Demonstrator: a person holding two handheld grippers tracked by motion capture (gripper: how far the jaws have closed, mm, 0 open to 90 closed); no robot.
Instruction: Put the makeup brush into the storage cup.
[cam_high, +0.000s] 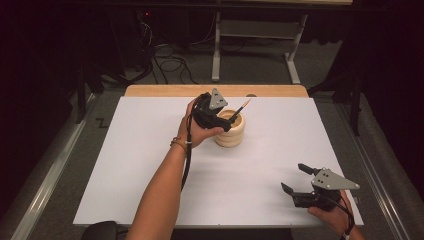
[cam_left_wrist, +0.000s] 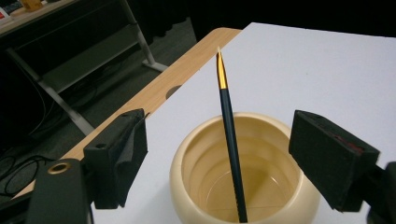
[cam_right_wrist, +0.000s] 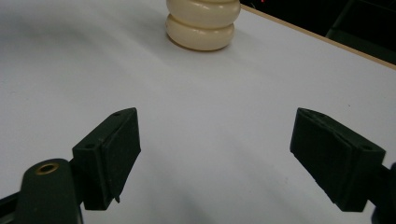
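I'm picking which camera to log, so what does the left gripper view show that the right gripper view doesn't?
The left gripper view alone shows the brush standing tilted inside the pot, bristle tip up, and the pot's hollow inside, with the left gripper open around it. The right gripper view alone shows the pot's ribbed outer wall from the side, far beyond the open right gripper. Both show the pot, the white table and its wooden edge.
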